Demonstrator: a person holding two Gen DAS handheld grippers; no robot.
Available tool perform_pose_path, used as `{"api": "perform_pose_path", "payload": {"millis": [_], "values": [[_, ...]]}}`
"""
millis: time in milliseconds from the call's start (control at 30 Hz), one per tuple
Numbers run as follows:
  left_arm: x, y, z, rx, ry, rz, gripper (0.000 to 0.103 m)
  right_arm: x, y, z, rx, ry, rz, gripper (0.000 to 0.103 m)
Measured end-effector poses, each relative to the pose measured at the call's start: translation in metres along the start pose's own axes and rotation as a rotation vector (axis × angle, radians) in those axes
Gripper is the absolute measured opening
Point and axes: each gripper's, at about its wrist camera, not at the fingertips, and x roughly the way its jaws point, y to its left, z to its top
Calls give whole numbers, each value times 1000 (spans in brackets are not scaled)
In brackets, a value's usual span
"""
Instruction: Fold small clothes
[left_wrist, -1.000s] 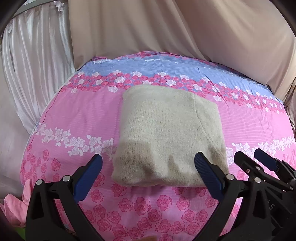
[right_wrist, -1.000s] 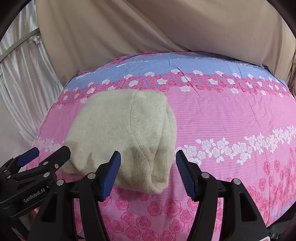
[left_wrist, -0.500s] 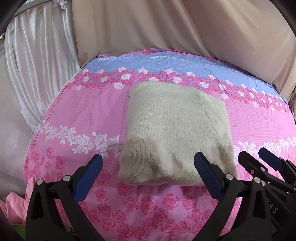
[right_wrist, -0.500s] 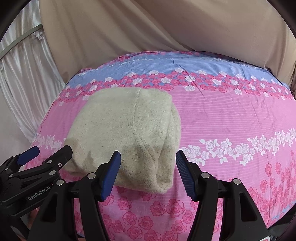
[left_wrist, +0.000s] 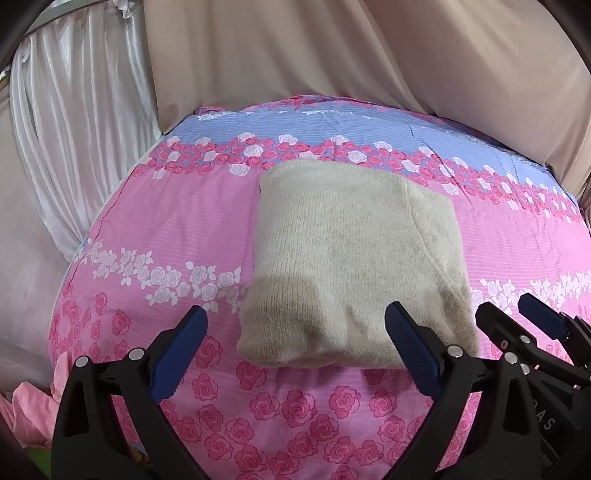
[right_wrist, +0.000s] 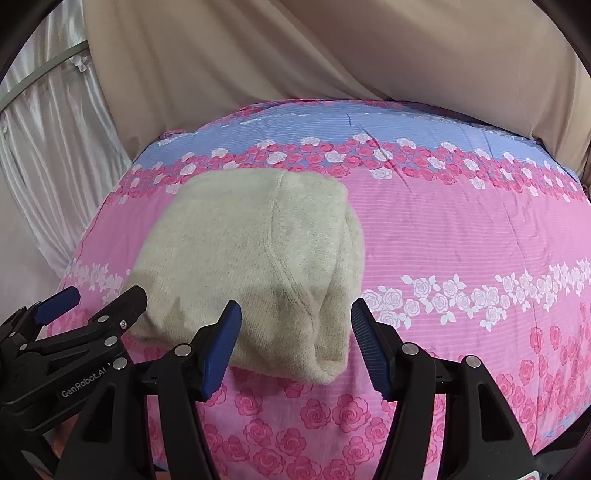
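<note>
Sweater: your cream knit sweater (left_wrist: 354, 266) lies folded into a thick rectangle on the bed (left_wrist: 166, 229), near its middle, with the rounded fold edge toward you
Why it lies so: the layers stack evenly and a seam curves over the top face, so to my eye the fold looks finished and it sits where you can reach it from either side
Left hand-held gripper (left_wrist: 295, 350): jaws spread wide with nothing between the pads; it hangs just short of the near edge, apart from the knit
Right hand-held gripper (right_wrist: 295, 343): jaws parted too, empty, framing the near right corner of the sweater without pressing on it
Why held so: you have both tilted down over the near edge, side by side; that reads as let go and looking it over, or ready to pinch that edge
Bed cover: pink with rose bands and a blue stripe at the far side
Backdrop: beige drape (left_wrist: 332, 66) behind, white curtain (left_wrist: 74, 129) to the left
Count: one sweater, two hand-held grippers, four blue pads, one bed
Other clothes: a bit of pink cloth (left_wrist: 33, 410) at the lower left; what it is I cannot tell
</note>
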Motion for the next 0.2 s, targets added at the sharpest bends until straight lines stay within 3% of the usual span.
{"api": "perform_pose_path", "payload": {"millis": [200], "values": [[0,-2,-1,4,4,10,92,0,-1,-1,-12,1,1,60]]}}
